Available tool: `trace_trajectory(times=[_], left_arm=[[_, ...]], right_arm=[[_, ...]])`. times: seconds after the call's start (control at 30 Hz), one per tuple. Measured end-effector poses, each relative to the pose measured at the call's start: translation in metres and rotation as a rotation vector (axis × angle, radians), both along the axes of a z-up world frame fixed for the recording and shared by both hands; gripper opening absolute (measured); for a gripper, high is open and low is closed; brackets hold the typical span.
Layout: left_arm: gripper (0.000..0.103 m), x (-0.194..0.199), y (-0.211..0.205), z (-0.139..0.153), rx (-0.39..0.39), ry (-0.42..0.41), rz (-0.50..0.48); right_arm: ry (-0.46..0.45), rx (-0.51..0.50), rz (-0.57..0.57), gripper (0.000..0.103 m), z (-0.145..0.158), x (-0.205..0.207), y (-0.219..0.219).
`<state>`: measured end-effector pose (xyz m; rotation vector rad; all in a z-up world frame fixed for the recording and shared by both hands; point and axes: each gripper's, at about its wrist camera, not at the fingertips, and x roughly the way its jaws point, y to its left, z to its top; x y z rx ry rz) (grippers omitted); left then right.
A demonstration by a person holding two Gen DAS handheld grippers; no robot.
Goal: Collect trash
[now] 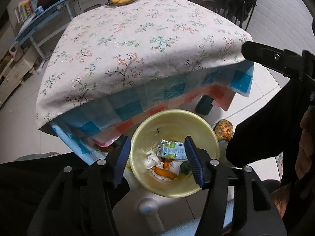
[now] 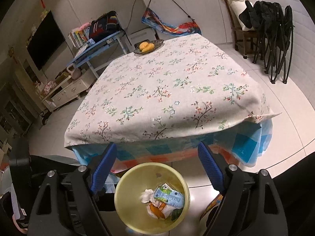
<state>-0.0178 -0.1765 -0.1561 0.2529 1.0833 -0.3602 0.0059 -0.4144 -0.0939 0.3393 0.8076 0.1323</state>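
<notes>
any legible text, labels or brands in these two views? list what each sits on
None can be read.
Carton in the yellow bin: green and blue print with small lines of text, too blurred to read.
Book spines on the blue side desk: too small.
White label on the black device at the lower left of the right wrist view: blurred.

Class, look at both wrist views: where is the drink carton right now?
The drink carton lies inside the yellow bin on the floor beside the table, atop crumpled tissue and orange peels.
</notes>
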Motion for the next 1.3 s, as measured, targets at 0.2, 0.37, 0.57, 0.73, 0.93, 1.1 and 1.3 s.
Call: trace_trajectory(times=[0.2, 0.37, 0.57, 0.73, 0.93, 1.1, 1.3], left_arm=[[0.072, 0.001, 0.014, 0.035, -0.038, -0.195, 0.114], [0.084, -0.005, 0.029, 0.078, -0.098, -0.392, 0.196], [0.090, -0.011, 0.048, 0.124, -0.152, -0.537, 0.272], [0.093, -0.017, 0.058, 0.146, -0.176, -0.576, 0.297], [0.096, -0.027, 0.060, 0.161, -0.152, -0.624, 0.294], [0.096, -0.025, 0.066, 0.157, -0.159, -0.598, 0.331], [0.096, -0.024, 0.065, 0.151, -0.138, -0.599, 0.329]], right_arm=[[-0.150, -0.110, -0.023, 0.081, 0.027, -0.012, 0.010], [-0.308, -0.195, -0.036, 0.086, 0.055, -0.025, 0.023], [-0.425, -0.232, -0.034, 0.091, 0.079, -0.036, 0.033], [-0.456, -0.245, -0.032, 0.092, 0.087, -0.041, 0.038], [-0.491, -0.276, -0.026, 0.093, 0.092, -0.048, 0.042], [-0.468, -0.267, -0.035, 0.094, 0.086, -0.045, 0.040], [-0.451, -0.260, -0.047, 0.094, 0.084, -0.044, 0.040]])
